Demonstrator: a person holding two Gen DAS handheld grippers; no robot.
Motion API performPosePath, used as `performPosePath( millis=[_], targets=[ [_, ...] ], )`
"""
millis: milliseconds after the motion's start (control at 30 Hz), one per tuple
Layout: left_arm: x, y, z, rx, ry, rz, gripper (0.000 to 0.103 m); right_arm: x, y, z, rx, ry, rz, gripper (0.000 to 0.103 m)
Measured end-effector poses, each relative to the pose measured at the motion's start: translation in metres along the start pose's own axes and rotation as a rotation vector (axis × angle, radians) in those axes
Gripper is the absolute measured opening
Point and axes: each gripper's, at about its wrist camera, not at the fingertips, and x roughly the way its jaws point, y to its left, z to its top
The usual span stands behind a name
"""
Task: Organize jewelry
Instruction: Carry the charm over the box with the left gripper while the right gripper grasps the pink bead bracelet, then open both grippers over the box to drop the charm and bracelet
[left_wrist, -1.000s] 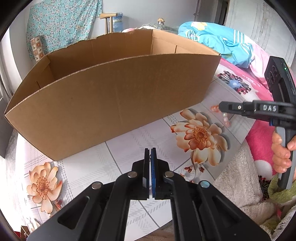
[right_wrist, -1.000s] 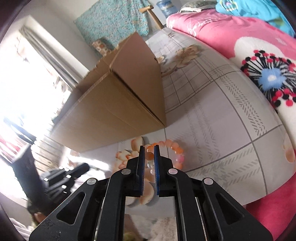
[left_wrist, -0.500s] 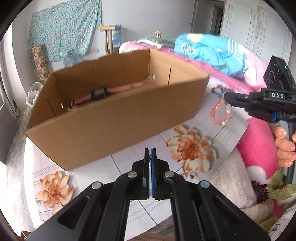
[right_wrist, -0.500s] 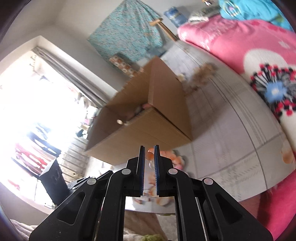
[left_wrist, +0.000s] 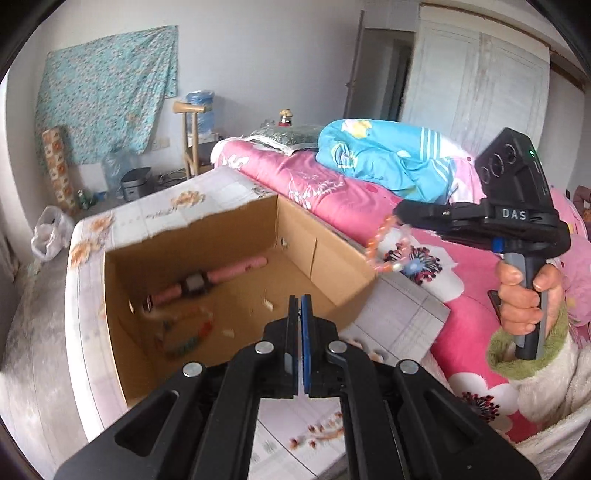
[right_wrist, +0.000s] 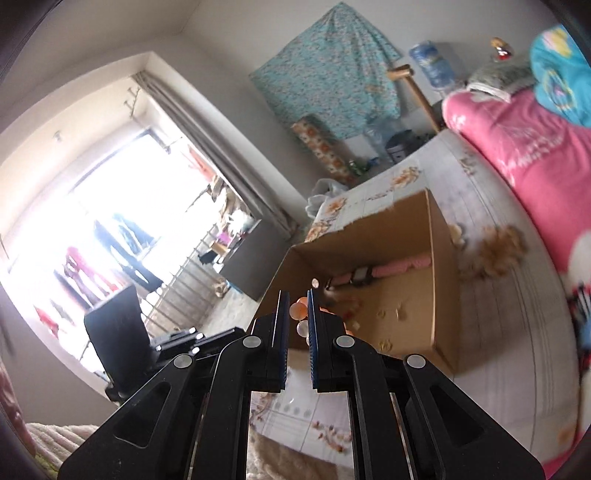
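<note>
Box (left_wrist: 236, 332) sits open on the flowered table (left_wrist: 402, 317), left of the pink bed; inside lie a pink-strapped watch (left_wrist: 199, 284) and a blurred bead string (left_wrist: 184, 338), loose on the cardboard floor. Left gripper (left_wrist: 300, 306) hangs over the box with fingers pressed together, nothing between them. Further right, the right gripper (left_wrist: 397, 216) is clamped on the bracelet (left_wrist: 384, 247), which dangles in air just past the box's right corner, above table and bed edge. The bracelet looks light, limp, probably elastic-strung; round beads likely slippery, so pinch across the strand, one or two beads between pads, as in the right wrist view (right_wrist: 301, 321). Swing is a risk. Readable writing: only "DAS" on the right gripper's body.
</note>
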Motion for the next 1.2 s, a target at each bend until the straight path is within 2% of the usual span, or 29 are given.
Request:
performPosePath(
  millis=[100,200,267,467,733,767,800,1000,1067,1200],
  targets=[
    [0.022,0.012,0.022,0.008,0.047,-0.021,0.001,0.02,-0.006,0.018,-0.044,0.05,-0.036,0.007],
    [0.059,0.027,0.041,-0.011,0.142,-0.053,0.001,0.042,-0.017,0.027,-0.08,0.124,-0.065,0.007],
    [0.093,0.039,0.05,-0.019,0.233,-0.061,0.001,0.059,-0.026,0.032,-0.107,0.175,-0.098,0.007],
    [0.176,0.066,0.053,-0.069,0.445,-0.061,0.001,0.09,-0.05,0.033,-0.146,0.301,-0.136,0.008],
    [0.235,0.085,0.045,-0.109,0.589,-0.027,0.002,0.108,-0.049,0.029,-0.25,0.398,-0.201,0.008],
    [0.238,0.088,0.044,-0.134,0.605,-0.035,0.006,0.108,-0.048,0.029,-0.258,0.405,-0.205,0.008],
    [0.238,0.091,0.043,-0.147,0.61,-0.033,0.013,0.109,-0.048,0.029,-0.268,0.414,-0.212,0.008],
    [0.225,0.098,0.046,-0.184,0.572,-0.034,0.036,0.116,-0.043,0.024,-0.34,0.466,-0.268,0.008],
    [0.211,0.102,0.051,-0.214,0.547,-0.045,0.037,0.121,-0.036,0.021,-0.409,0.486,-0.31,0.008],
    [0.173,0.106,0.063,-0.221,0.454,-0.032,0.048,0.136,-0.021,0.011,-0.596,0.531,-0.41,0.008]
  ],
)
